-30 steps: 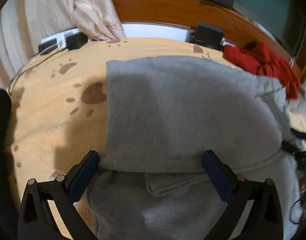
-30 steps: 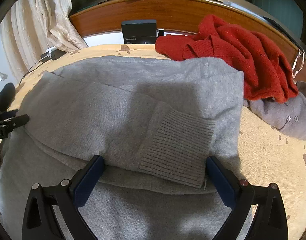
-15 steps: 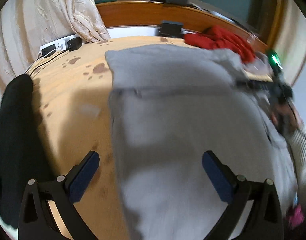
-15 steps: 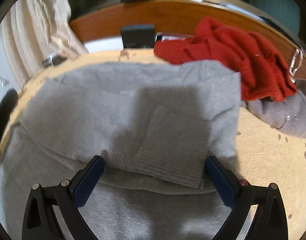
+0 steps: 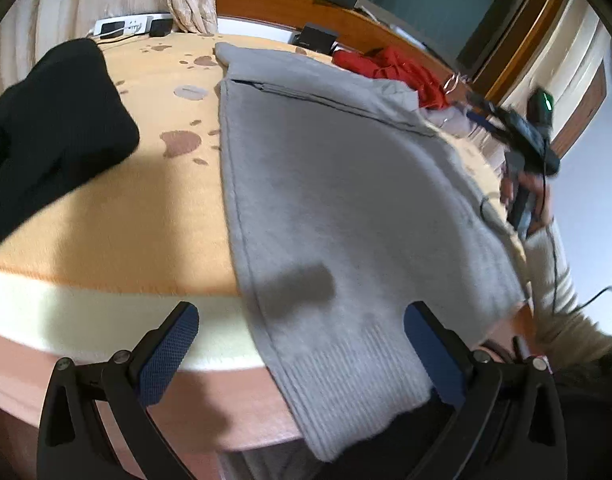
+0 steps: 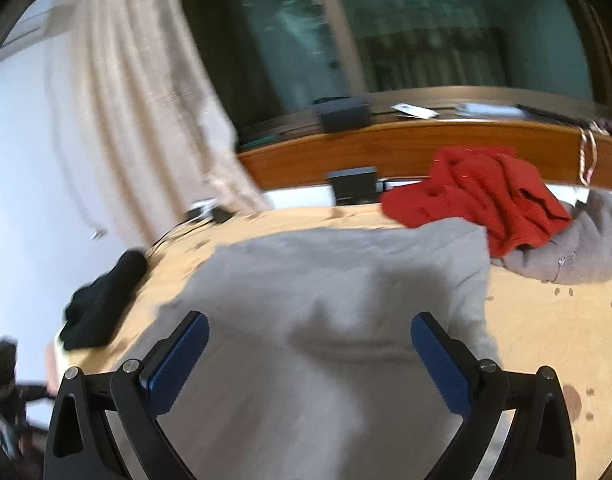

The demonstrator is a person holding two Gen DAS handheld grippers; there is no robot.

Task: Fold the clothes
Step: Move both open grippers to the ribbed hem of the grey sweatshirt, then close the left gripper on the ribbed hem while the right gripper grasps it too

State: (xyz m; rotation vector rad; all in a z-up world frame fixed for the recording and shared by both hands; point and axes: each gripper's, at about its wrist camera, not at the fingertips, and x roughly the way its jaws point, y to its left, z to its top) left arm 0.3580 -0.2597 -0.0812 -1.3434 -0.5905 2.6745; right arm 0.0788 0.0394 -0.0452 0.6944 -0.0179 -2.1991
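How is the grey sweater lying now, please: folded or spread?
Partly folded: the grey sweater has its top doubled over, while its ribbed hem hangs off the bed edge.

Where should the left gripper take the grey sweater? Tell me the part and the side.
Take the grey sweater by its ribbed hem, coming from the bed's near edge. That band hangs free over the mattress side, so the open left gripper can close on it from below and in front.

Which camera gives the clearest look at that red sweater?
The right wrist view: the red sweater lies crumpled and nearly whole beyond the grey sweater, which covers only its near edge. In the left wrist view the red sweater is only a small strip past the grey one.
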